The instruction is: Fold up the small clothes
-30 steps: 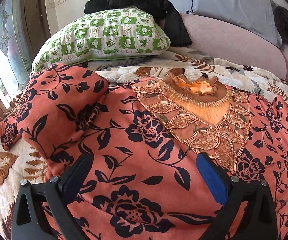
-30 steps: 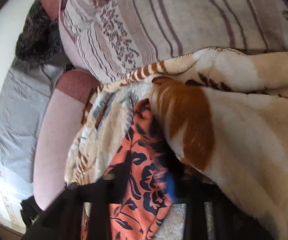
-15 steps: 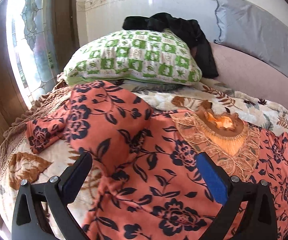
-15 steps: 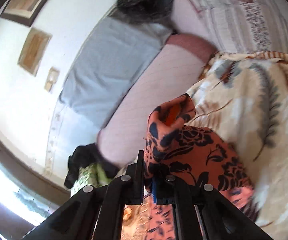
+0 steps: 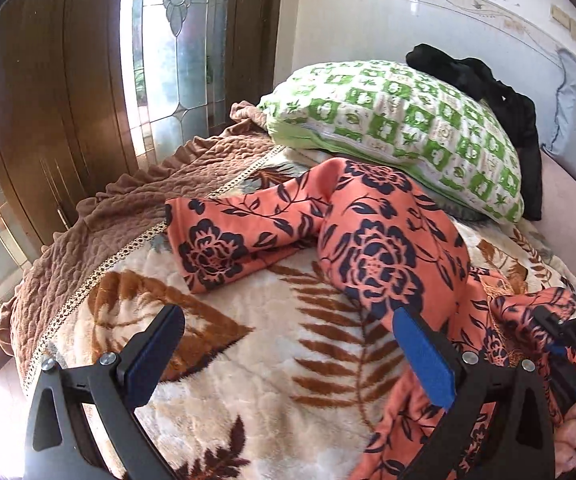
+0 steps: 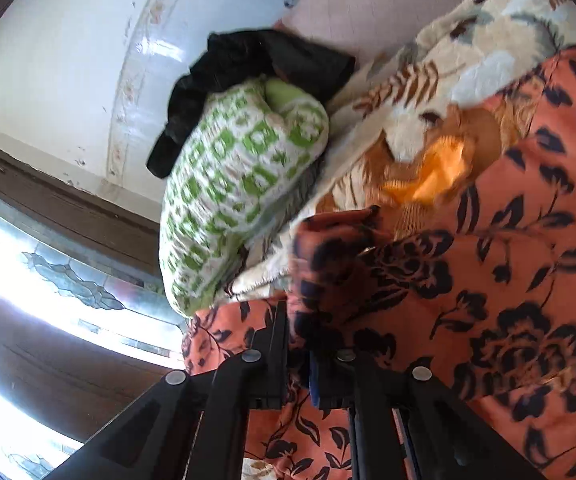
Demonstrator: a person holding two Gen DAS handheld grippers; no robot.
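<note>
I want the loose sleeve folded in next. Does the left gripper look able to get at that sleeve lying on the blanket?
Probably yes. The left gripper is open and empty above the blanket, and the sleeve lies flat ahead of it with nothing on top. The right gripper is shut on another part of the garment, off to the side.

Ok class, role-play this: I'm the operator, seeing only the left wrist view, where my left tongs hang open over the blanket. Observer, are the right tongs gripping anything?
Observer: Yes, the right tongs are shut on a fold of the orange floral garment.
Operator: Where is its neckline?
Observer: The embroidered neckline lies face up beyond the held fold.
Operator: What sits beside it?
Observer: The green checked pillow, with a strip of blanket between them.
</note>
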